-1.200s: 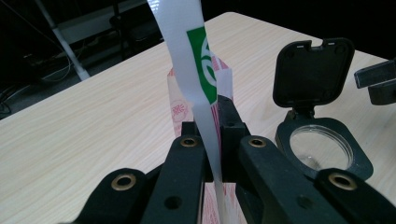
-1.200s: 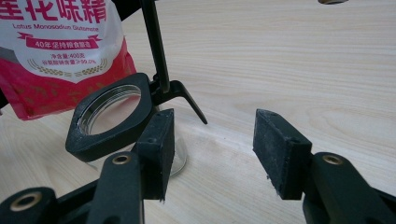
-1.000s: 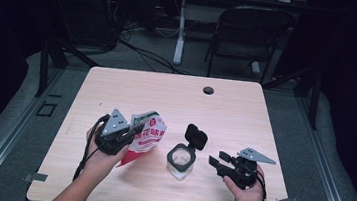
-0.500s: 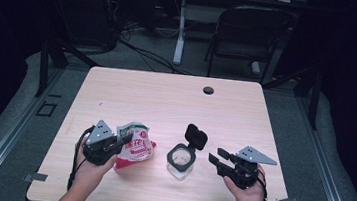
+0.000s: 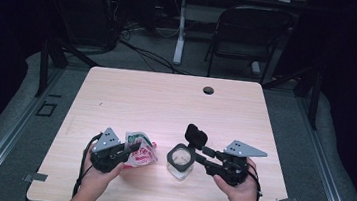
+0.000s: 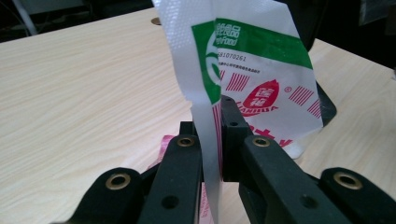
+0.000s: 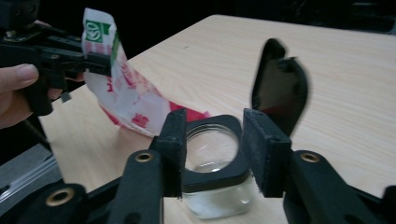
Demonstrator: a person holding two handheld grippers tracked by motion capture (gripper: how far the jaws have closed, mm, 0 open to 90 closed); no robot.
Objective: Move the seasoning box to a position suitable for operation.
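A white, red and green plastic pouch (image 5: 141, 152) is pinched at its edge by my left gripper (image 5: 131, 150), whose jaws are shut on the film (image 6: 247, 70). The pouch's lower end rests on the table. A square clear glass jar (image 5: 180, 161) stands right of it, its black hinged lid (image 5: 196, 136) flipped up. My right gripper (image 5: 201, 155) points at the jar's right side. Its jaws have just been closing and stand apart with nothing pressed between them. The jar (image 7: 212, 158) and the lid (image 7: 279, 88) sit just beyond its pads (image 7: 264, 149).
The light wooden table (image 5: 166, 104) has a round cable hole (image 5: 208, 90) near its far edge. A black folding chair (image 5: 253, 38) and cables stand on the floor behind the table.
The left hand has lowered the pouch toward the table, slightly away from the jar. The right gripper has moved left up to the jar, and its jaws have narrowed.
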